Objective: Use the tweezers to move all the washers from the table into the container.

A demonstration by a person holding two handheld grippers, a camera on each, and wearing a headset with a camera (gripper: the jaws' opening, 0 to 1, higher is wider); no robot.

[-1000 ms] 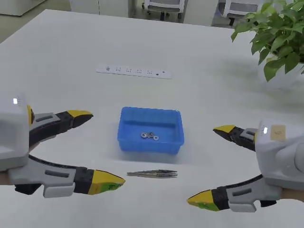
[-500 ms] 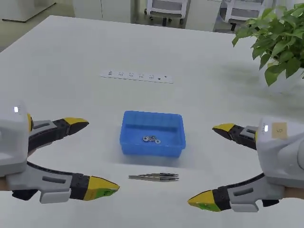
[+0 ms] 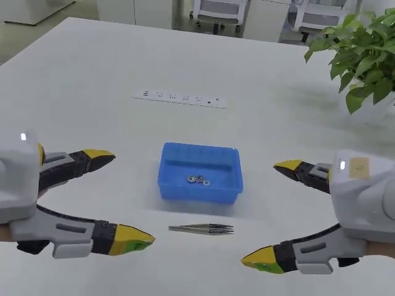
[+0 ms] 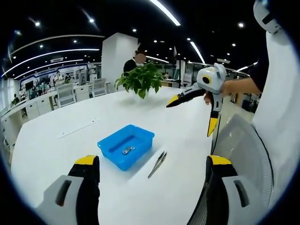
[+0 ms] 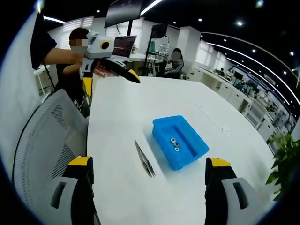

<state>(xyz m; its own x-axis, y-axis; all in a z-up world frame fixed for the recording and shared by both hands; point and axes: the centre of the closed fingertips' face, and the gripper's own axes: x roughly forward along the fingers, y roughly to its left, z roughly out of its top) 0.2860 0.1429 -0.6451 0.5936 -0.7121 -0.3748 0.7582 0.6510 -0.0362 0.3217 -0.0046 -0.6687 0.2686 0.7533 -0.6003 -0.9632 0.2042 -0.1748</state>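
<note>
The left gripper (image 3: 131, 197) and right gripper (image 3: 260, 213) gape wide and empty, bodies cut off at the edges. The tweezers (image 3: 202, 229) lie just before the blue container (image 3: 197, 192); the washers (image 3: 198, 179) inside are too small to count.

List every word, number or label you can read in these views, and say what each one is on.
No text here can be read for certain.
Tan sticker on the right gripper: one dark mark, too blurred to read.
Power strip: small marks by the sockets, too small to read.
Monitor behind the table: lines on screen, too small to read.
Blue container and tweezers: no text visible.
</note>
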